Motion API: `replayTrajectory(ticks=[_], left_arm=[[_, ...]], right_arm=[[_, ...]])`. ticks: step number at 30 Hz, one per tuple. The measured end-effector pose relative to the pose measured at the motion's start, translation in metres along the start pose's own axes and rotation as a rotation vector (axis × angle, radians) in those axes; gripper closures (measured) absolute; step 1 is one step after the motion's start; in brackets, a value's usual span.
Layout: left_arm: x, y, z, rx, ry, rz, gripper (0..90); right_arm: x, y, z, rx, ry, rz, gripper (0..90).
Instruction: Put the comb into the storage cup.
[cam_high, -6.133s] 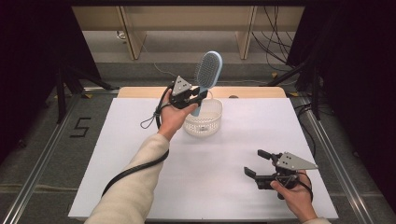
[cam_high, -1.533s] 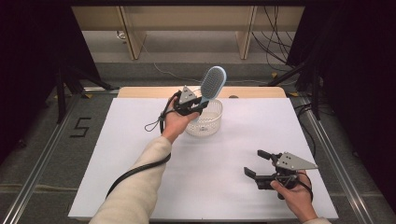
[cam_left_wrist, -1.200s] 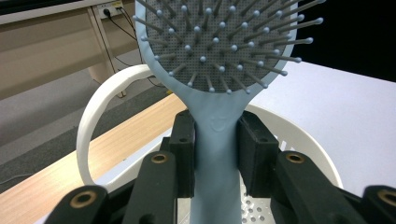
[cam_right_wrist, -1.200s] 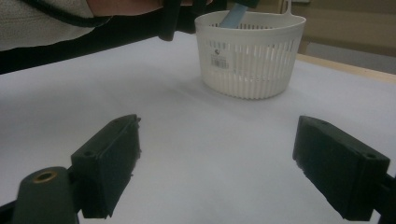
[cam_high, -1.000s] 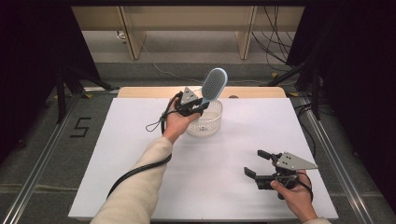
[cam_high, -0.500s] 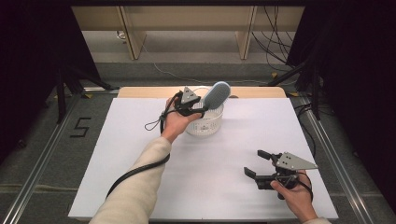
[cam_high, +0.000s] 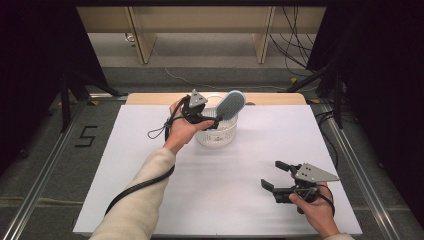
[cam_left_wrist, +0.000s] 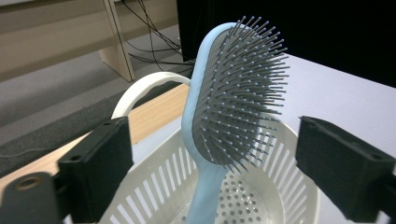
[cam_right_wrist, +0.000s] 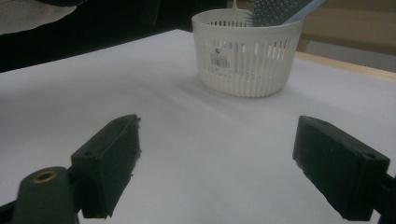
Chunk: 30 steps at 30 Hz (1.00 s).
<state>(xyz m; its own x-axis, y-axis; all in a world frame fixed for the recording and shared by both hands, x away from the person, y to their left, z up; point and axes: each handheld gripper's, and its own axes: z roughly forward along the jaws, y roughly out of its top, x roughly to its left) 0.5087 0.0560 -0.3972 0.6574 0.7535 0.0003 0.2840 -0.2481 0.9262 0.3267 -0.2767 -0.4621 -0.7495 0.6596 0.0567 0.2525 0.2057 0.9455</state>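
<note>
A: Nearest us?
B: The right gripper (cam_high: 272, 176) rests low on the white table (cam_high: 125, 165), jaws wide, nothing between.
A: And farther back?
B: The left gripper (cam_high: 216, 121), jaws just spread apart, has let go of the light-blue hairbrush (cam_left_wrist: 233, 93), which stands handle-down in the white slotted basket (cam_right_wrist: 245, 56), leaning on its rim.

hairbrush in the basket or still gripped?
In. The hairbrush stands handle-down in the basket, head leaning over the rim; the left gripper has just been opening, jaws clear of it.

Lab recording bay: white table (cam_high: 150, 150), black curtains (cam_high: 380, 75), floor cables (cam_high: 295, 50), aluminium rails (cam_high: 45, 190).
</note>
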Motion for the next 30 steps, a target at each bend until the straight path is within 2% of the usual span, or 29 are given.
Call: replayTrajectory(ticks=[5,14,30], left_arm=[[0.001,-0.002,-0.007,0.029,0.015,-0.002,0.1],[0.002,-0.006,-0.022,0.050,0.035,0.017,0.0],[0.007,-0.014,-0.047,0.047,0.050,0.004,0.0]], right_arm=[[0.000,0.000,0.000,0.000,-0.002,0.002,15.5],[0.000,0.000,0.000,0.001,-0.005,0.004,15.5],[0.000,0.000,0.000,0.001,-0.008,0.003,15.6]])
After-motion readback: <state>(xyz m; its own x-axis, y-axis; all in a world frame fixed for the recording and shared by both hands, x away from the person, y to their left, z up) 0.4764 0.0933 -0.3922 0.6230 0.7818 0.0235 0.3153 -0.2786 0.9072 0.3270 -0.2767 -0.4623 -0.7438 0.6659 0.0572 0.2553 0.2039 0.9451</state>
